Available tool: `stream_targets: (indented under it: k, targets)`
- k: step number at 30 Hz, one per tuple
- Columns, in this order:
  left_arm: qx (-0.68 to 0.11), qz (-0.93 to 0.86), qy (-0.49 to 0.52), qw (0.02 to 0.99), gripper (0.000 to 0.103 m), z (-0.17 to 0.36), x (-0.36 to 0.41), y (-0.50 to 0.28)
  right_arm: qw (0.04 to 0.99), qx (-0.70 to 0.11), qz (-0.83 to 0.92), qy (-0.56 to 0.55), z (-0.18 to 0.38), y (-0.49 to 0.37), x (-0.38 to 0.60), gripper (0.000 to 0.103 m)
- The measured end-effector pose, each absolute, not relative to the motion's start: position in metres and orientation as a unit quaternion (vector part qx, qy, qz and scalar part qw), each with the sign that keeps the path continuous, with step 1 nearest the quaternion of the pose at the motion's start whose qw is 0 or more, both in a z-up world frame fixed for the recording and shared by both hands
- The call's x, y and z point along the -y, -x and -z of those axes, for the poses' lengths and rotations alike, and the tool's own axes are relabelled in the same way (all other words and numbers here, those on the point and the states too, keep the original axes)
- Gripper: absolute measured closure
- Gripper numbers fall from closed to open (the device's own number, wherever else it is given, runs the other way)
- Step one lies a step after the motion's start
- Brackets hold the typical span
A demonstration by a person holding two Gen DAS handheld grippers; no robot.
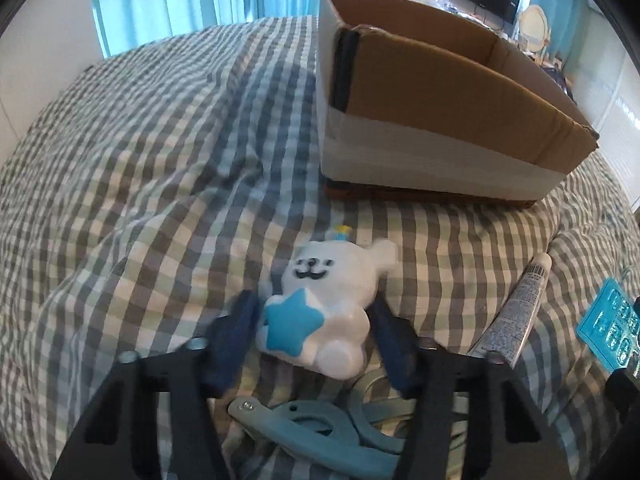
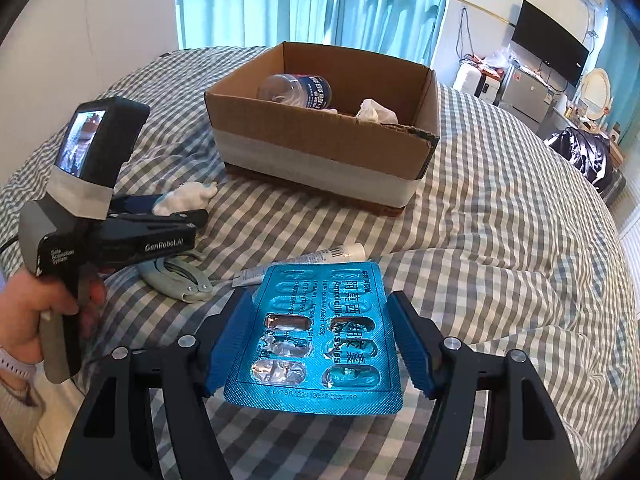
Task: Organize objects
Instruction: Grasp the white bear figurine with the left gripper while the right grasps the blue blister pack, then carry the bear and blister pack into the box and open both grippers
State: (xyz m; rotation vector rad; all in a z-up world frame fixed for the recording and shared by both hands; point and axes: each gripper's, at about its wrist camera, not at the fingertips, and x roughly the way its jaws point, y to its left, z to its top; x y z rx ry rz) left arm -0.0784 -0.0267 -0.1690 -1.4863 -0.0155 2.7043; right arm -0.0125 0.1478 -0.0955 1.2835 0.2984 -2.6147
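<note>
Left gripper (image 1: pixel 312 328): fingers (image 1: pixel 236 332) spread, straddling the white bear toy (image 1: pixel 332 304) with the blue star. Toy sits between the pads on the checked bed cover (image 1: pixel 160 160); left pad looks to touch the star side, right pad just beside the body, contact unclear. Not lifted as far as I can tell.

Under that gripper, nearest the camera: a pale blue clip tool (image 1: pixel 304 428) lying flat on the cover.

Right gripper (image 2: pixel 320 344): fingers (image 2: pixel 412 348) spread either side of the blue blister pack (image 2: pixel 316 340). Pack lies between the pads, foil side up, several pockets torn. Edges sit close to both pads; can't tell if they press on it.

Just beyond the pack: a small white tube (image 2: pixel 312 264), lying on its side.

Further back: cardboard box (image 2: pixel 320 148) with a white tape band, open top, on the bed. Inside: a clear bottle (image 2: pixel 296 90) on its side and a crumpled tissue (image 2: pixel 376 112).
</note>
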Motion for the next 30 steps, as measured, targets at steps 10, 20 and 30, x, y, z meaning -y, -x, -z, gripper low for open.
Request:
stream_targets:
  k: [10, 20, 30]
  targets:
    - [-0.001, -0.890, 0.456, 0.022, 0.055, 0.144, 0.025, 0.047, 0.102, -0.105, 0.897, -0.418, 0.080, 0.003, -0.153, 0.033]
    - [-0.026, -0.917, 0.396, 0.032, 0.055, 0.060, 0.020, 0.003, 0.106, -0.101, 0.924, -0.355, 0.018, -0.025, -0.158, 0.034]
    - [0.006, -0.947, 0.319, 0.046, 0.055, -0.040, 0.017, -0.001, 0.117, -0.107, 0.953, -0.258, -0.079, -0.031, -0.158, 0.034]
